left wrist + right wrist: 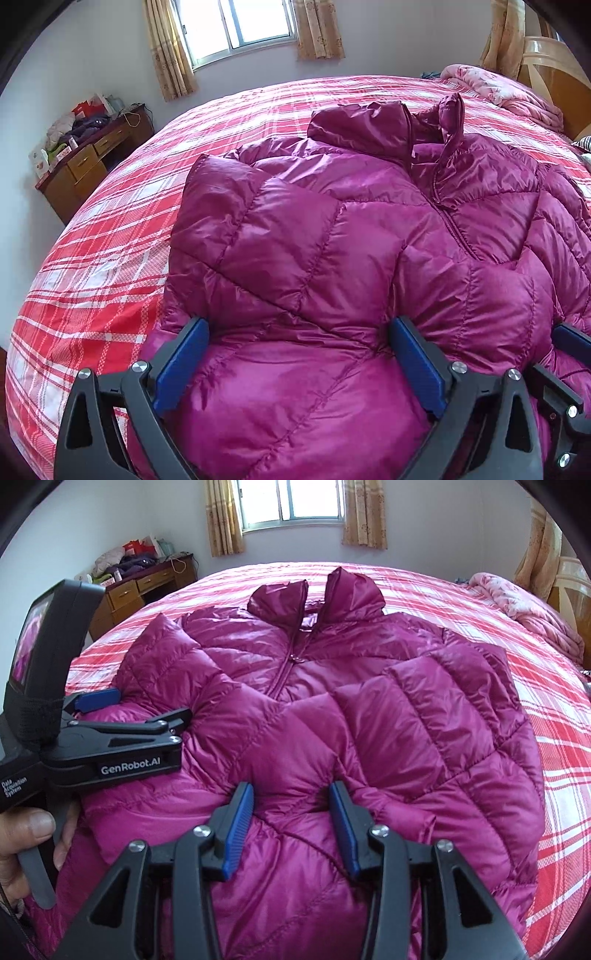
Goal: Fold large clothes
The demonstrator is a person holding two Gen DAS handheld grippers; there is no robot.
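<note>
Jacket (332,229), a magenta quilted puffer, lies front-up on the red and white plaid bedspread (110,229), collar toward the window (243,22) and hem toward the cameras, both sleeves folded in across the chest, zipper closed up the middle. Far left in the left wrist view, a wooden desk (92,158) piled with clutter stands against the wall, with curtains (170,51) hanging on either side of the window above the bed. Closer in, the left gripper (299,332) sits low over the jacket's lower part; its blue pads (181,365) stand wide apart with puffy fabric bulging up between them, and the cloth puckers where each pad meets it, though whether they squeeze it cannot be told. At the right edge of that view a blue tip of the other tool shows just beside it, and a pink floral quilt (498,88) is heaped at the far right by the wooden headboard (550,70).

In the right wrist view a person's hand (26,834) at far left holds the left tool's handle. Right of it, the right gripper (291,794) has its pads partly closed, pinching a gathered ridge of jacket fabric, with creases radiating from the pinch
</note>
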